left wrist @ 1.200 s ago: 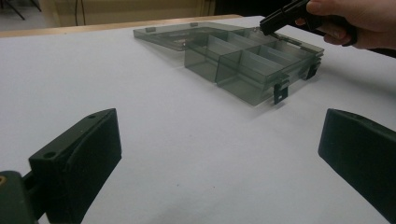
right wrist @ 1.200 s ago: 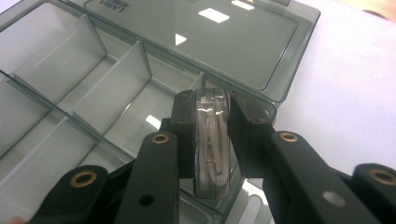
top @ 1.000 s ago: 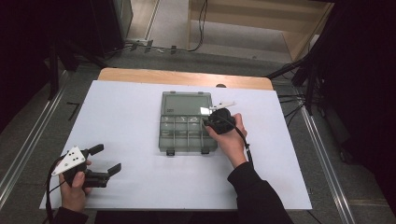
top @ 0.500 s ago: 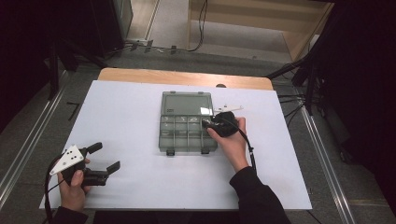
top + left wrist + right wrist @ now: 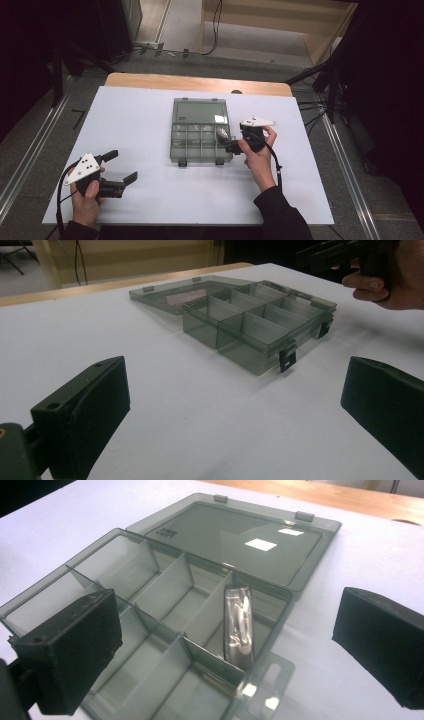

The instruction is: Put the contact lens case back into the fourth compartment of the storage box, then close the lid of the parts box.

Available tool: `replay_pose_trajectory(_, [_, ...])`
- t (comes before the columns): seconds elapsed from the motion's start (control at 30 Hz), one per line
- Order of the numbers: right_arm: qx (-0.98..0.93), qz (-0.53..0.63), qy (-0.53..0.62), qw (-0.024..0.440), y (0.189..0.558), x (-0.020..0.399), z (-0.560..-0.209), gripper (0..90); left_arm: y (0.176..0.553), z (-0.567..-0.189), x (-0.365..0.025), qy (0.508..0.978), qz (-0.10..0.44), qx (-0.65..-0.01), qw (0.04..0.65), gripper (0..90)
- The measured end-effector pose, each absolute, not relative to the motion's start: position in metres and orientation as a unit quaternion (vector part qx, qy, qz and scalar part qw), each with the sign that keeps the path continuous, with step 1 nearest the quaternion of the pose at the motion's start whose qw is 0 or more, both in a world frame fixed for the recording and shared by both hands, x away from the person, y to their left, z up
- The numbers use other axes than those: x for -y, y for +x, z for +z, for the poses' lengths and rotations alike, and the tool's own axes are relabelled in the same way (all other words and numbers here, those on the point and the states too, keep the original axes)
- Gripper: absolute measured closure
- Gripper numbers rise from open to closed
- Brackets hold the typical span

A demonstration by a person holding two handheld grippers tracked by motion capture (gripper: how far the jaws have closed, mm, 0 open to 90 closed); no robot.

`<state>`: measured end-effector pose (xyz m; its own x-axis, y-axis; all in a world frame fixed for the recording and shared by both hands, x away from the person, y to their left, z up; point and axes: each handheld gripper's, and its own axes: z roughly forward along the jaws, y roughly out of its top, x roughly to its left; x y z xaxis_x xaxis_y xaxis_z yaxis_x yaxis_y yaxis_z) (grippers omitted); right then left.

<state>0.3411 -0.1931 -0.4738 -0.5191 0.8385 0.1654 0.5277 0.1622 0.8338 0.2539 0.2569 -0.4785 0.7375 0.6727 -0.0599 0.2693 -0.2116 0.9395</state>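
A clear grey compartment box [image 5: 176, 148] lies open mid-table, its lid [image 5: 200, 111] flat behind it. A small shiny plastic packet [image 5: 222, 133] lies in a right-hand compartment, leaning over the box's edge; in the right gripper view the packet [image 5: 240, 642] rests against a divider. My right gripper [image 5: 235, 140] is just right of the box. Its jaws have just been opening and stand wide apart, clear of the packet [image 5: 227, 615]. My left gripper [image 5: 122, 166] hovers open and empty at the near left, its jaws aimed toward the box [image 5: 260, 325].
White sheet [image 5: 140, 120] covers the table, with a wooden edge [image 5: 195, 82] at the back. The other compartments [image 5: 125, 565] look empty. The right hand and its gripper [image 5: 340, 252] appear at the top right of the left gripper view.
The right gripper slid right, off the box, and its jaws opened. The packet stays behind in the box's right compartment. The left hand kept still.
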Motion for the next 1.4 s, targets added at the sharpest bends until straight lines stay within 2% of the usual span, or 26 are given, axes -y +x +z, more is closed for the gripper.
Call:
replay_pose_trajectory(0.47, [-0.724,0.489,0.455,0.171,0.327,0.215,-0.469,0.0,0.271,-0.463,-0.232,0.757,0.177,-0.300,0.553,0.0])
replay_pose_trajectory(1.07, [-0.709,0.506,0.462,0.167,0.337,0.223,-0.459,0.0,0.324,-0.457,-0.198,0.750,0.132,-0.326,0.561,0.0])
replay_pose_trajectory(1.4, [-0.705,0.512,0.464,0.159,0.351,0.220,-0.459,0.0,0.352,-0.456,-0.183,0.753,0.126,-0.333,0.553,0.0])
